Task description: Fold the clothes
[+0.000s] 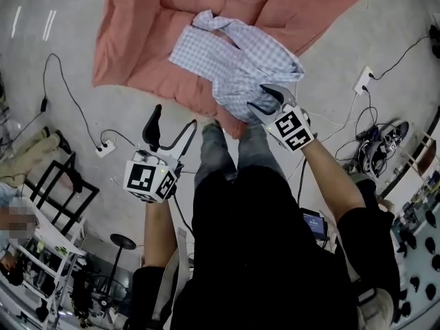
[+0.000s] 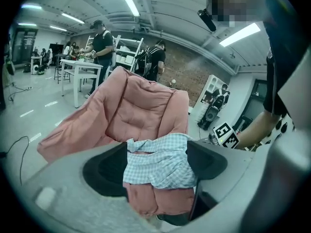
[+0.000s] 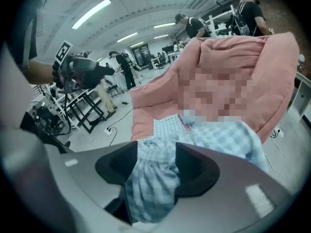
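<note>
step: we're going for near edge of shirt (image 1: 240, 60) | right gripper (image 1: 269, 99) apart around it, left gripper (image 1: 173, 124) apart, empty, near-left | next: we're needing both clamped on that edge

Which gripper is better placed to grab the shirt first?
Right. The right gripper has the shirt's near edge between its open jaws. The left gripper hangs open over the floor, short of the cushion.

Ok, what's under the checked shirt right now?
The pale blue checked shirt lies crumpled on a pink padded cushion, which shows around most of it. The patch directly beneath the cloth is covered, so anything there can't be seen.
</note>
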Available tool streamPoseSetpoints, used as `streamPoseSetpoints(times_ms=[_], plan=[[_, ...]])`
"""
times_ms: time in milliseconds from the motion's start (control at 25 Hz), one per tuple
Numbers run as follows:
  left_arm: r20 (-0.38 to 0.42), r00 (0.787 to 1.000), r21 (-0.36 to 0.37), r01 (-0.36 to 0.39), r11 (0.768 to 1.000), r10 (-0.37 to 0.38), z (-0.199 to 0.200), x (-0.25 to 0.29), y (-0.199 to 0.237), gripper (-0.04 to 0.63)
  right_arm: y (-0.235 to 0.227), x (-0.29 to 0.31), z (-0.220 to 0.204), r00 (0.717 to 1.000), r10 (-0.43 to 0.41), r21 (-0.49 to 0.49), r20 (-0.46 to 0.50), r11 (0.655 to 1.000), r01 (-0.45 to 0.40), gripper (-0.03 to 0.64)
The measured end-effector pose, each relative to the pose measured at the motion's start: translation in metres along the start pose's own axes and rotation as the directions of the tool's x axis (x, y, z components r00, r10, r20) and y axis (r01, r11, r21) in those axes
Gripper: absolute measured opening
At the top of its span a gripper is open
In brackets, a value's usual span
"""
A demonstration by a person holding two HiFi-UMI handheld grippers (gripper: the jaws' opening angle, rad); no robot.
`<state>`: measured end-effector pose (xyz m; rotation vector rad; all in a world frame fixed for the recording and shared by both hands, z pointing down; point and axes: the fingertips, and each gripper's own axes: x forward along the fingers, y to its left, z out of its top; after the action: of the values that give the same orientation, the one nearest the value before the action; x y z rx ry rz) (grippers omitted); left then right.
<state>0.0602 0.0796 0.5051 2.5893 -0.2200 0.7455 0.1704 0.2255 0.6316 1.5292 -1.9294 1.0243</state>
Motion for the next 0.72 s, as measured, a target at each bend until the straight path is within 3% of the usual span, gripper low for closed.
streamPoseSetpoints(times_ms=[280,720], plan=[[-0.023,0.999,-0.055,-0.031,0.998,0.03,-0.033,0.0,0.012,0.39,-0.001,0.015,-0.023,0.991,0.085,-0.023,-0.107,0.996,-0.088,0.208],[-0.111,0.985,-0.009,0.135,0.991,-0.136,-0.049,0.054,-0.014,0.39,0.014,-0.007,-0.023,0.994,0.083,-0.065,-0.066,0.994,-0.088,0.054]])
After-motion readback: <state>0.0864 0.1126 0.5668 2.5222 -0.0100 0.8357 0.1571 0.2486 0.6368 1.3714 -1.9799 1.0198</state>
